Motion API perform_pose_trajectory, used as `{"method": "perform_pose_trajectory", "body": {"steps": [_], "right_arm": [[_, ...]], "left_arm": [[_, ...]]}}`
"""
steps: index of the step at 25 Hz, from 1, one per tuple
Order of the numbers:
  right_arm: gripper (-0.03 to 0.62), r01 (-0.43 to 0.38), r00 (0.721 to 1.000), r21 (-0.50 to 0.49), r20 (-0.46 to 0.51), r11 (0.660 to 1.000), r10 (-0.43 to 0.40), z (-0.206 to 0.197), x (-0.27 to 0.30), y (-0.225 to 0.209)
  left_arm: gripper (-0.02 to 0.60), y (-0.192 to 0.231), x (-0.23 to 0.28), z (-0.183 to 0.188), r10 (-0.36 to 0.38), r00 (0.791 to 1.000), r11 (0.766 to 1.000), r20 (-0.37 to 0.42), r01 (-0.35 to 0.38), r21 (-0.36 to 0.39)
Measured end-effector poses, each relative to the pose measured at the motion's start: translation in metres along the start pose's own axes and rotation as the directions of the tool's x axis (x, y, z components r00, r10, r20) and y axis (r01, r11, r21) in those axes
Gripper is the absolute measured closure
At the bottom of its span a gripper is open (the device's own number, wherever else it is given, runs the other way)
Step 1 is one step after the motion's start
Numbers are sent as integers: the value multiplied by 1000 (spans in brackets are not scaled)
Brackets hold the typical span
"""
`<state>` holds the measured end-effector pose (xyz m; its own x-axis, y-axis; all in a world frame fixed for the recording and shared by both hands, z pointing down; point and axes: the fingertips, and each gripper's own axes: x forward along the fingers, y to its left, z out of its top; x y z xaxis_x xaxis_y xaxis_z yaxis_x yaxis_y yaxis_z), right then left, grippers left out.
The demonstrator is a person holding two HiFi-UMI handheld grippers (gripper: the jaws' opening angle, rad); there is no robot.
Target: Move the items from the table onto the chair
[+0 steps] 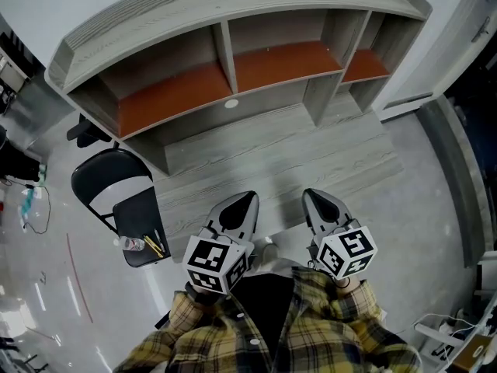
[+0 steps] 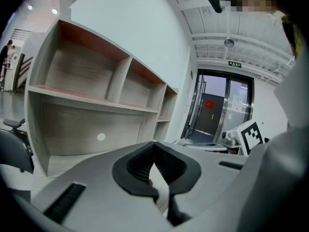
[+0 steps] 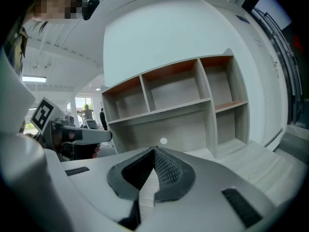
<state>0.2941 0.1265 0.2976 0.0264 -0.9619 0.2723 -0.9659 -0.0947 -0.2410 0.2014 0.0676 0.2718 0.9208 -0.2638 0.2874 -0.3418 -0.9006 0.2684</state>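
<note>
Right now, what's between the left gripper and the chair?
Just bare table lies between the left gripper and the chair, seen in the head view.

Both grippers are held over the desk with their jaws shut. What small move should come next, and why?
Probably just draw both back and stop. The left gripper and right gripper are shut and empty, no item shows on the desk, and a bottle and a yellow item already lie on the chair.
</note>
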Motion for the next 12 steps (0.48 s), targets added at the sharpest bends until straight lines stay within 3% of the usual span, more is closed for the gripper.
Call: {"method": "perform_pose_trajectory", "body": {"steps": [12], "right_arm": [[577, -30, 999, -16, -11, 999, 30, -9, -14, -5]], "left_arm": [[577, -11, -2, -12, 45, 999, 999, 16, -44, -22]]}}
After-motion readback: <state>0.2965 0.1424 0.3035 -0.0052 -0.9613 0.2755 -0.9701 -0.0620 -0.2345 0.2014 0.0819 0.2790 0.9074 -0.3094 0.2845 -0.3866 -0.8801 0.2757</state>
